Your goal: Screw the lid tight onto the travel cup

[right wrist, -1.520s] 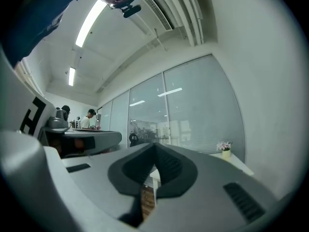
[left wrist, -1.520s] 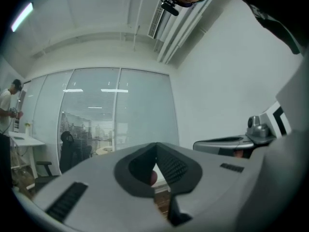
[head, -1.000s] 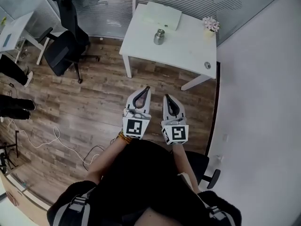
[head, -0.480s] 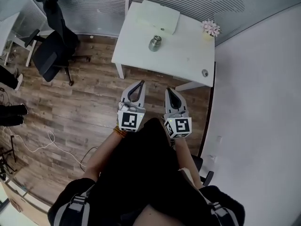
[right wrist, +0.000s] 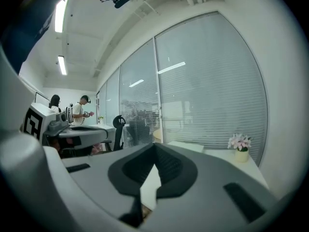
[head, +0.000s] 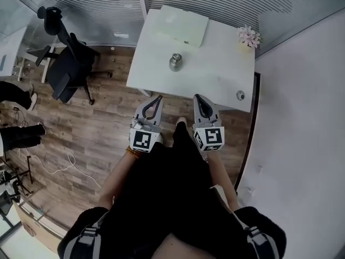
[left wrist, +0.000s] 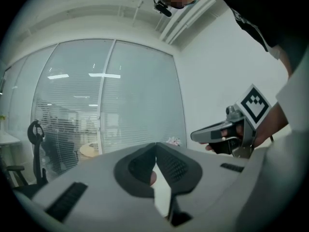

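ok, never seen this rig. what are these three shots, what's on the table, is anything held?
No robot here: a person carries a hand-held two-jaw gripper in each hand. The top-down shot is from a camera on their head; the left gripper and right gripper point toward a white table. The other two shots come from cameras riding on each gripper, looking along its jaws. On the table: a metal travel cup, a flat white box, a small pot of flowers, and a small round item near the edge, too small to identify. Both grippers are shut and empty.
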Demonstrator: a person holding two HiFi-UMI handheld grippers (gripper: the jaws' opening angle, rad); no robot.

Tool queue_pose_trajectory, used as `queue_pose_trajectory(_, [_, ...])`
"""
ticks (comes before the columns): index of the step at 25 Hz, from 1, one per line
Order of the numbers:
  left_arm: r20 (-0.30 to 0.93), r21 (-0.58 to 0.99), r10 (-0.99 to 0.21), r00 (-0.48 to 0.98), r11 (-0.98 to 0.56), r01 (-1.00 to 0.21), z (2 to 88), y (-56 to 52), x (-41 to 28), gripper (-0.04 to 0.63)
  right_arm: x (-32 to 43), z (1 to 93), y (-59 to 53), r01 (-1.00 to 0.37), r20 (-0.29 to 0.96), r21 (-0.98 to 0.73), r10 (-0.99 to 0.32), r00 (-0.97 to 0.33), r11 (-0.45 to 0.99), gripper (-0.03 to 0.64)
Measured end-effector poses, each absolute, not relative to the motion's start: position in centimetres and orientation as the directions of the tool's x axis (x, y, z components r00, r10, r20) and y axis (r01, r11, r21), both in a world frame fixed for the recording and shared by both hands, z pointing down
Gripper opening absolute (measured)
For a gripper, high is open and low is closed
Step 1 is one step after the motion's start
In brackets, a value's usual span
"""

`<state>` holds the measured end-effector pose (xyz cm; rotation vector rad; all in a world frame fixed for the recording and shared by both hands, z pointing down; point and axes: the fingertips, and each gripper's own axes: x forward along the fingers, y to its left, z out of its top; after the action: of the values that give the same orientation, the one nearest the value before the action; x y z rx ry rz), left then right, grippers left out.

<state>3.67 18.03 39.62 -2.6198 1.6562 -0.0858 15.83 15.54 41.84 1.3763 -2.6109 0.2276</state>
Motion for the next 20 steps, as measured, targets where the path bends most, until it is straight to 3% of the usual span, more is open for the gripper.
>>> queue_pose_trajectory(15, [0.124,-0.028,-0.95,0.287,-0.293,-0.956,41.9,7.6,3.1,0.011,18.3,44.2,1.3,-0.7,0.285,-0.054,-0.661,-0.694,0.712,0.0])
queue_pose_trajectory(20, [0.181,-0.033,-0.912,0.369,-0.38,-0.924,44.9,5.1,1.7,0.012,15.5,46.1,0.3,-0.663,0.361,0.002,-0.619,-0.697,0.748,0.0])
